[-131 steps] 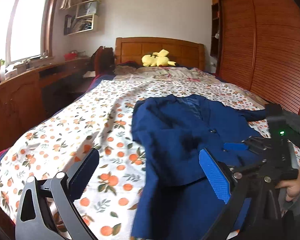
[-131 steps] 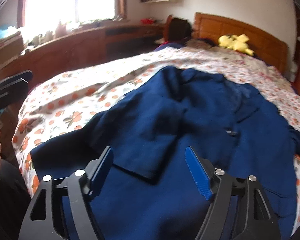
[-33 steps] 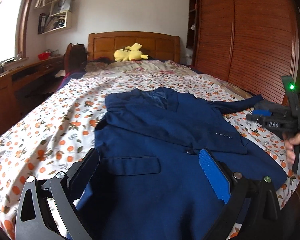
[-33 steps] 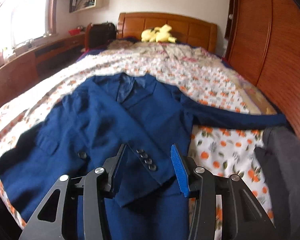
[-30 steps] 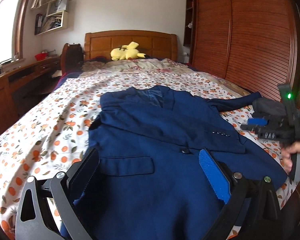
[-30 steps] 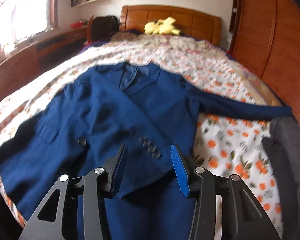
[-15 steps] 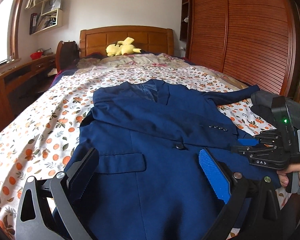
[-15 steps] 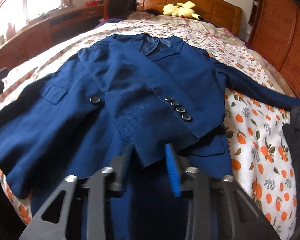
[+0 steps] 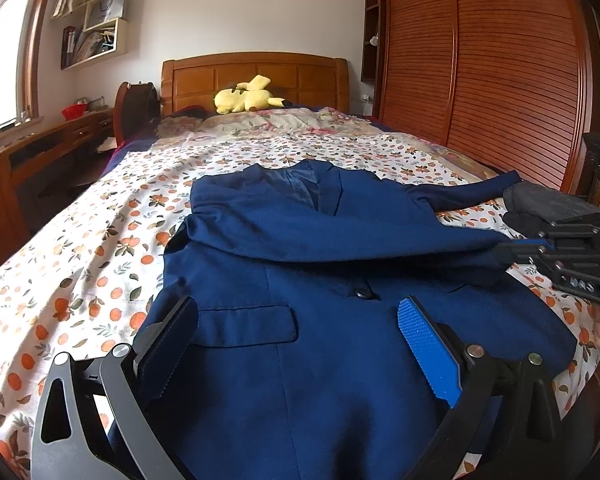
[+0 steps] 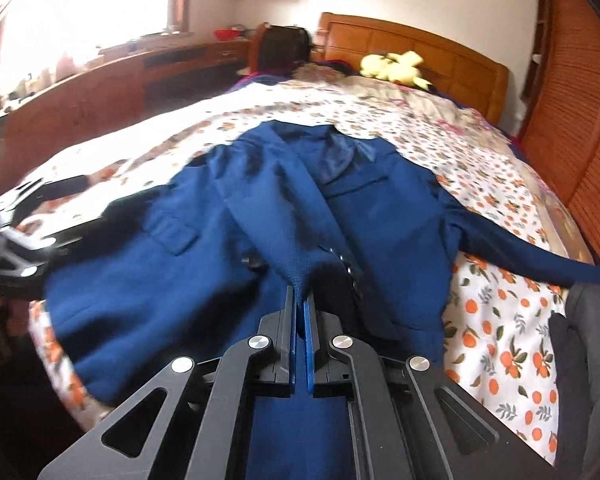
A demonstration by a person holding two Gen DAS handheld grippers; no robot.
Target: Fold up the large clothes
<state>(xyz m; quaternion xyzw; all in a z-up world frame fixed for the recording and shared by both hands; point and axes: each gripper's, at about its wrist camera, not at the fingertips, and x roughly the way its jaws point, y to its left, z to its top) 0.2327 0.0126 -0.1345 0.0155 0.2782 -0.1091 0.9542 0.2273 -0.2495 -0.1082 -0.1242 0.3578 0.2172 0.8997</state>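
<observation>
A navy blue suit jacket [image 9: 300, 248] lies front up on the bed, collar towards the headboard. Its left sleeve is folded across the chest; the other sleeve [image 10: 532, 256] stretches out to the right. My left gripper [image 9: 296, 340] is open and empty, low over the jacket's hem near the pocket flap. My right gripper [image 10: 299, 300] is shut on the cuff of the folded sleeve [image 10: 296, 272] and lifts it slightly. In the left wrist view the right gripper [image 9: 516, 250] shows at the right, at the sleeve's end.
The bed [image 9: 100, 232] has an orange-print sheet. A yellow plush toy [image 9: 244, 98] lies by the wooden headboard. A dark grey garment [image 10: 584, 344] lies at the bed's right edge. A wooden wardrobe [image 9: 480, 80] stands to the right, a desk [image 10: 100, 84] to the left.
My right gripper has closed on the cuff of the folded sleeve and raised it. My left gripper stayed open and drifted slightly closer over the hem.
</observation>
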